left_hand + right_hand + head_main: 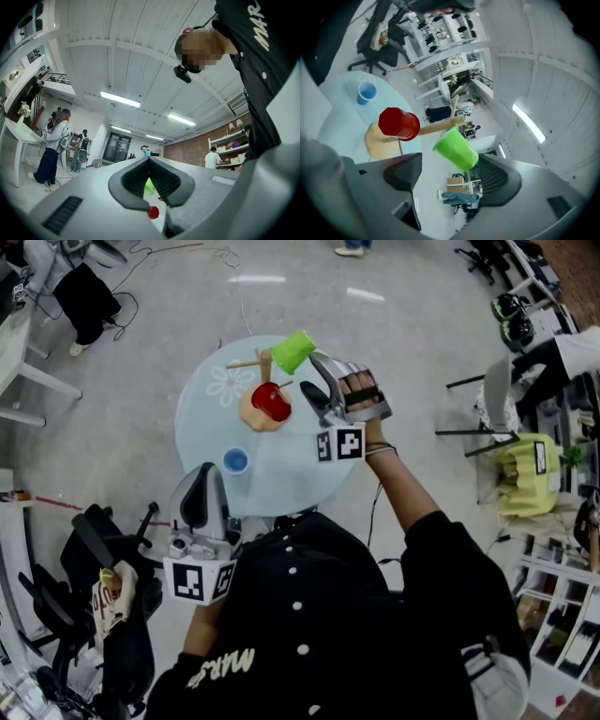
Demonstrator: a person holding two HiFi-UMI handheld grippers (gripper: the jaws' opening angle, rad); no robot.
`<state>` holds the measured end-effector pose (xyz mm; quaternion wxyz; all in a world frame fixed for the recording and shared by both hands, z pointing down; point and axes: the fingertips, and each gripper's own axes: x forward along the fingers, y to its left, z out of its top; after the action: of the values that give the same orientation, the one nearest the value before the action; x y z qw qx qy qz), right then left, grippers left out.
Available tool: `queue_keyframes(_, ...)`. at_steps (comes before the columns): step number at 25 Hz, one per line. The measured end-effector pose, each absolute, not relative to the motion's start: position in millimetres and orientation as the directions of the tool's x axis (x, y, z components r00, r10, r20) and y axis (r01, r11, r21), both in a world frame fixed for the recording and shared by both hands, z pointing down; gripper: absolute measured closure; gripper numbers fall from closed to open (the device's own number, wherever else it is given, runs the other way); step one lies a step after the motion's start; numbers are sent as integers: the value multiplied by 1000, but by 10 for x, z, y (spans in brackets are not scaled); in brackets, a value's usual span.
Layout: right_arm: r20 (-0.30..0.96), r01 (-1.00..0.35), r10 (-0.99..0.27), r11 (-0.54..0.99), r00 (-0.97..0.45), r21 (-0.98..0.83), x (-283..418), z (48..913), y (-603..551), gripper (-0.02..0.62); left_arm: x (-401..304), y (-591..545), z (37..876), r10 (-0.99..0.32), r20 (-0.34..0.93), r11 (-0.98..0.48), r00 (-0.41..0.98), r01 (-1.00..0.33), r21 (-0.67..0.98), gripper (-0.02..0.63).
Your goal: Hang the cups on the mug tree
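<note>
The right gripper (449,173) was at the mug tree (264,365), its fingers (499,176) spread wide. The green cup (456,148) sat tilted at an upper peg, just beside one pad and not clamped. A red cup (272,401) hung lower on the tree. A blue cup (235,461) stood on the desk (281,479). The left gripper (149,164) hovered at the desk's near edge, fingers (133,180) closed on nothing.

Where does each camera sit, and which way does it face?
Head view: on the head, looking down at the table; shirt, left gripper, right gripper show.
Left gripper view: on that gripper, tilted up toward the ceiling; shut fingers, torso.
Right gripper view: on that gripper, facing the mug tree; open fingers.
Shared: head and right gripper views show the green cup.
</note>
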<state>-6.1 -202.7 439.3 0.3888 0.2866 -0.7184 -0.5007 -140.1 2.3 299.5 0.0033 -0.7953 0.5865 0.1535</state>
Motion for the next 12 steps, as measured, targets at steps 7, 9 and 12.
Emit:
queue_keyframes(7, 266, -585, -705, 701, -658, 408, 87, 4438, -1597, 212, -1410, 29, 3118, -934, -218, -321, 282, -932, 167, 612)
queue_keyframes(9, 258, -621, -680, 732, -686, 279, 116, 4522, -1469, 212, -1402, 16, 3149, -936, -207, -321, 285, -932, 168, 612)
queue_keyframes(12, 266, -589, -638, 769, -722, 247, 81, 4738, -1194, 212, -1401, 16, 3192, -940, -188, -315, 283, -934, 169, 612)
